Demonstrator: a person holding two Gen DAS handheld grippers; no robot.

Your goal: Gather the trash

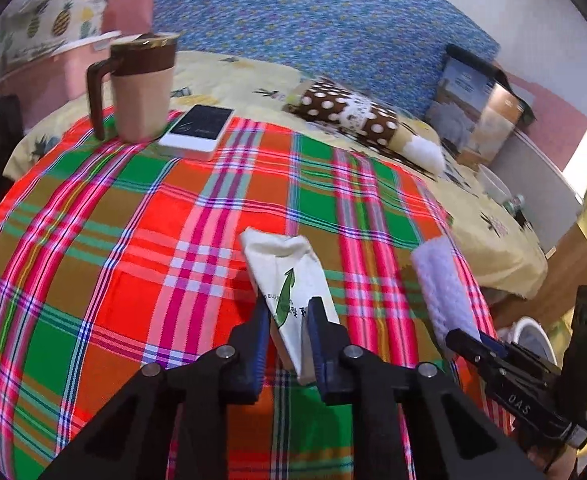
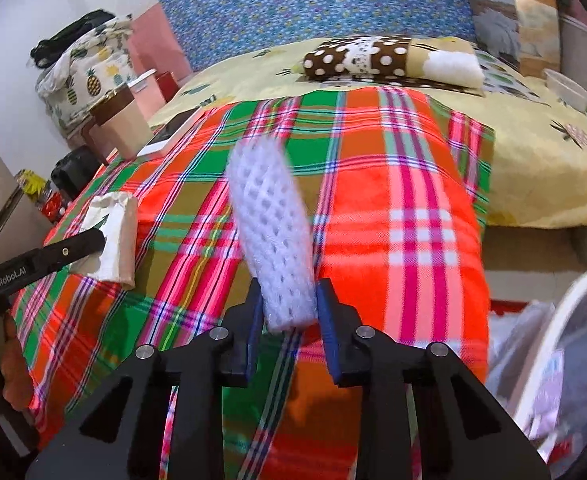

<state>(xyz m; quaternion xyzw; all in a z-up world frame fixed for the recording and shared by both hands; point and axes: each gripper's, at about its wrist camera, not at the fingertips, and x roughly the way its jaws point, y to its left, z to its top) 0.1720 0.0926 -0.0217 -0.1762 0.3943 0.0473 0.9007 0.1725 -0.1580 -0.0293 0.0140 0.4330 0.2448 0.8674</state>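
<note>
Now | left gripper [image 1: 287, 322] jaws clamped on carton [image 1: 289, 280] | right gripper [image 2: 287, 304] jaws pinching foam net [image 2: 271, 236] | keep grips firm, carry toward bin [image 2: 565, 320] at 4 o'clock

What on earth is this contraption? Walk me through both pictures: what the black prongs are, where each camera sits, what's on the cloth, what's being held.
No robot: a person holds one hand-held claw in each hand, each with a camera looking along its fingers. The left claw is shut on a white paper bag. The right claw is shut on a white foam net sleeve. Both hang over a plaid cloth, where a mug and a phone sit. A white bin stands at the right.
</note>
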